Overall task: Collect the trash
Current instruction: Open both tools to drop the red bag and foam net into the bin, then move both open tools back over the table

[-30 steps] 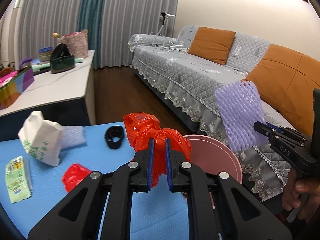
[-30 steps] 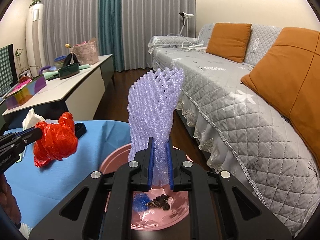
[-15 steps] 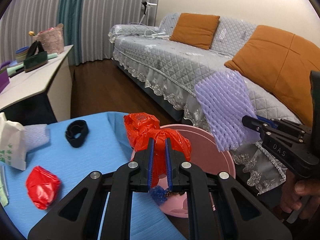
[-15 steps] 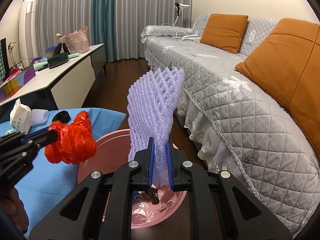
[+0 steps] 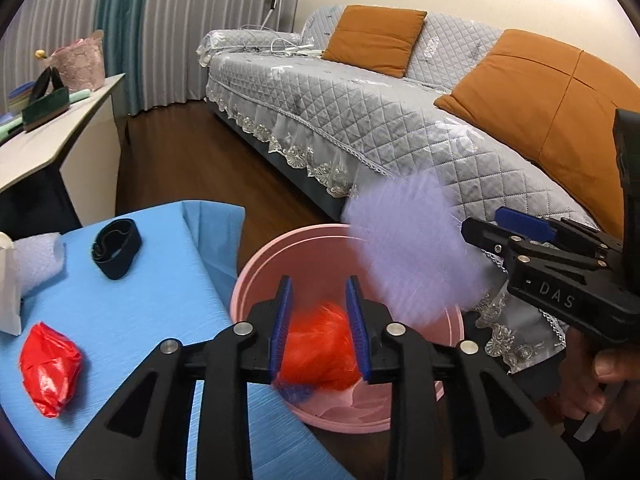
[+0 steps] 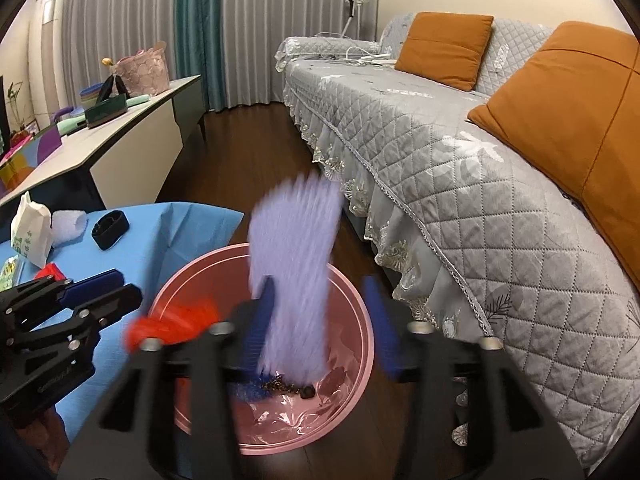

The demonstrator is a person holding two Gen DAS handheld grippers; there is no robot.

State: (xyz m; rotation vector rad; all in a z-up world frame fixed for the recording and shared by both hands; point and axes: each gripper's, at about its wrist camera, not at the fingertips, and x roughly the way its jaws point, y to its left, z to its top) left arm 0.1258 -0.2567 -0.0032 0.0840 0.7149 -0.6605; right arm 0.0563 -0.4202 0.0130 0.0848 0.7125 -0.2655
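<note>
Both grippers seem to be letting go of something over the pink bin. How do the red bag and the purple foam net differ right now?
The red bag is a crumpled plastic wad, low inside the pink bin, between the opening jaws of the left gripper. The purple foam net is a tall, flat mesh sheet, standing upright with its top above the rim, between the opening jaws of the right gripper. Both are motion-blurred, and no pad presses on either.

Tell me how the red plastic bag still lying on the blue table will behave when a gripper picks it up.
The red plastic bag looks like thin, crumpled film, so it is probably very light and floppy. It should squash between the pads rather than resist, and may slip if only a loose fold is pinched. Rolling seems unlikely.
</note>
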